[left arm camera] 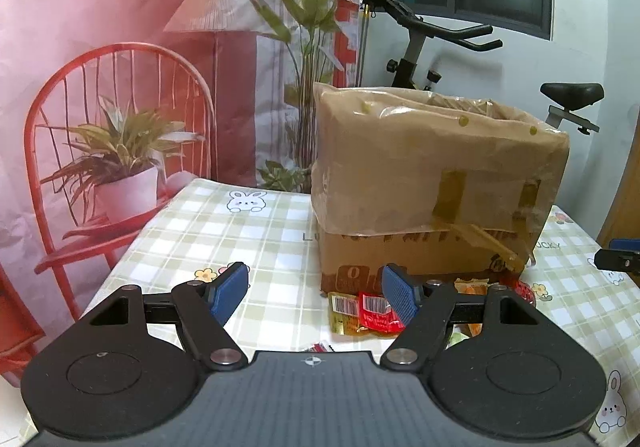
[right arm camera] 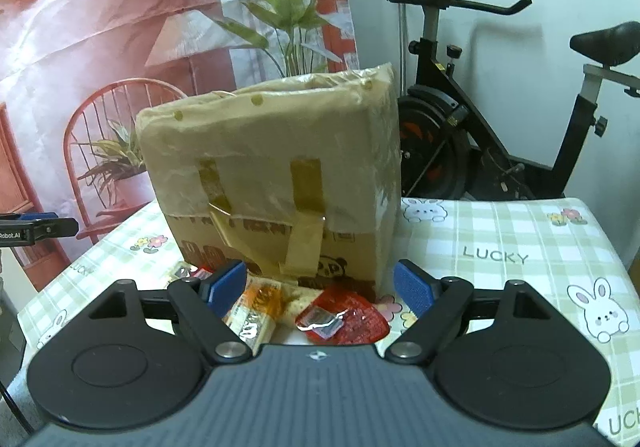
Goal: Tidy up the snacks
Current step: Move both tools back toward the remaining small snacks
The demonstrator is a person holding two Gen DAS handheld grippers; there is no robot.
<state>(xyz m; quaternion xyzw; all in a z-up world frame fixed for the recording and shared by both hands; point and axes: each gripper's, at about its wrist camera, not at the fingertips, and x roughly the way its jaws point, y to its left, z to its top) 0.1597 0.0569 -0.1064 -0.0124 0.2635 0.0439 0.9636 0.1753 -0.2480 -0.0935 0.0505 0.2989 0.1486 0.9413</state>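
While both tongs hang spread wide above the worktop (left arm camera: 192, 231), neither one grips anything: the left tongs (left arm camera: 314, 293) show bare checked cloth between their blue pads, and the right tongs (right arm camera: 320, 287) stand parted over a small heap of snack packets. A cardboard box (left arm camera: 436, 183), its upper part wrapped in a clear plastic liner and patched with strips of brown tape, stands upright on the worktop toward the far side, and the snacks lie at the foot of its near face. From the left wrist view a yellow packet (left arm camera: 343, 313) with a barcode lies just beside a red packet (left arm camera: 376, 313), the two touching, partly behind the right-hand pad of the left tongs; further packets beyond that finger are too hidden to tell apart. From the right wrist view an orange-and-white packet (right arm camera: 256, 317) lies tilted beside the left-hand pad, a pale wrapped piece (right arm camera: 298, 301) sits between it and a glossy red pouch (right arm camera: 346, 319), which lies roughly midway between the fingers, near the box. The cloth is printed with rabbits, flowers and the word LUCKY. An exercise bike (right arm camera: 472, 143) stands behind the worktop, next to a printed backdrop (left arm camera: 120, 87) of a red chair and plants.
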